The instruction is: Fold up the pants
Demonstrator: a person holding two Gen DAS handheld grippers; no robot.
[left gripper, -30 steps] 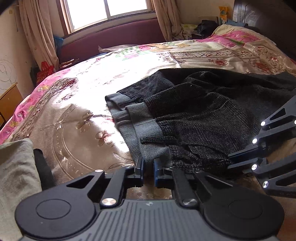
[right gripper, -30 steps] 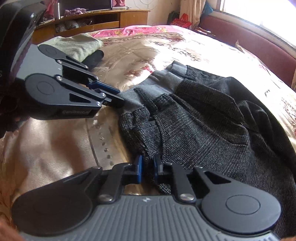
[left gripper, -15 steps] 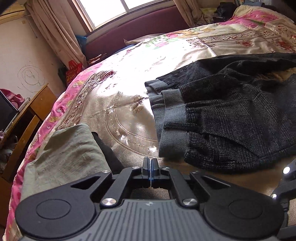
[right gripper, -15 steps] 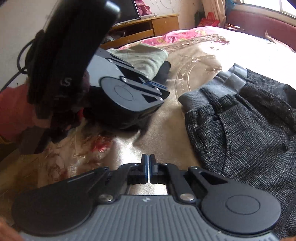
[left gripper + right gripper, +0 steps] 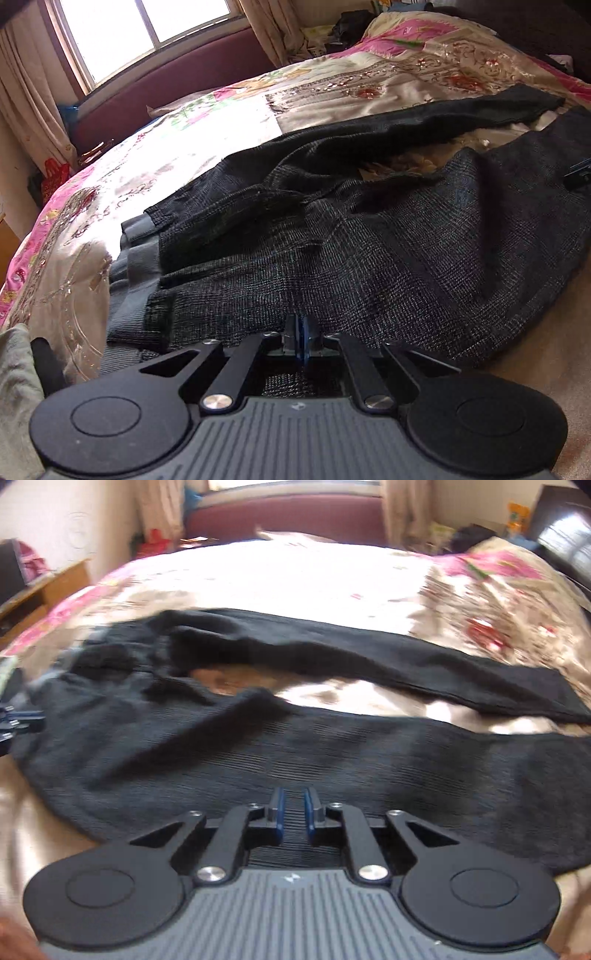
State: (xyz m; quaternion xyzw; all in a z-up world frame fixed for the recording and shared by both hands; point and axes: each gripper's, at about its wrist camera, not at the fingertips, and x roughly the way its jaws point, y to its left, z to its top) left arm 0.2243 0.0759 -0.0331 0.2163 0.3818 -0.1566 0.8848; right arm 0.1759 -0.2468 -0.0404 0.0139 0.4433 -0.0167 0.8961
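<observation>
Sprawling across the bed [image 5: 229,122], the dark pants [image 5: 369,243] lie with legs parted, their far hems cut off at the right edge. Left tongs [image 5: 301,338] pressed together over the near edge of the fabric; whether they pinch any cloth, can't tell. Right tongs [image 5: 293,812] opening above a trouser leg, nothing gripped, that view smeared with blur

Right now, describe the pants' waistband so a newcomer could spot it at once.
Start at the floral bedspread with the dark pants spread across it. Follow the pants to their wide end nearest the window; the waistband is the smooth, plain grey ribbed strip there, unlike the speckled dark knit beside it.
</observation>
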